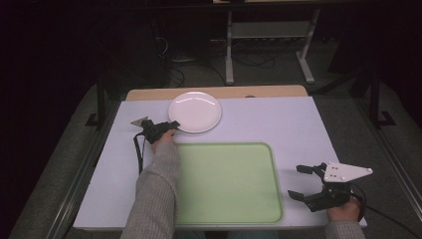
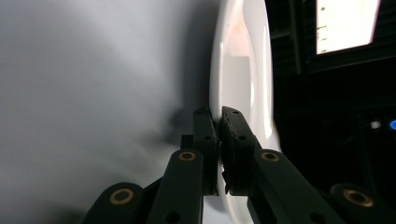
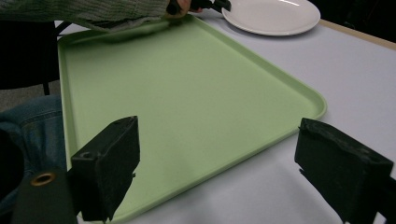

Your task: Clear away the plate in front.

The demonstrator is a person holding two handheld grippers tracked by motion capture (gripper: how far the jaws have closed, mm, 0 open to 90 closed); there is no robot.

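No readable text, labels, brands, numbers or signs anywhere: plate (image 1: 194,111), tray (image 1: 226,181) and surface (image 1: 278,119) all blank.

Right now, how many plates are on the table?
1. The white plate lies at the far side of the table, beyond the green tray. The left gripper is shut on its near-left rim. The tray itself holds nothing.
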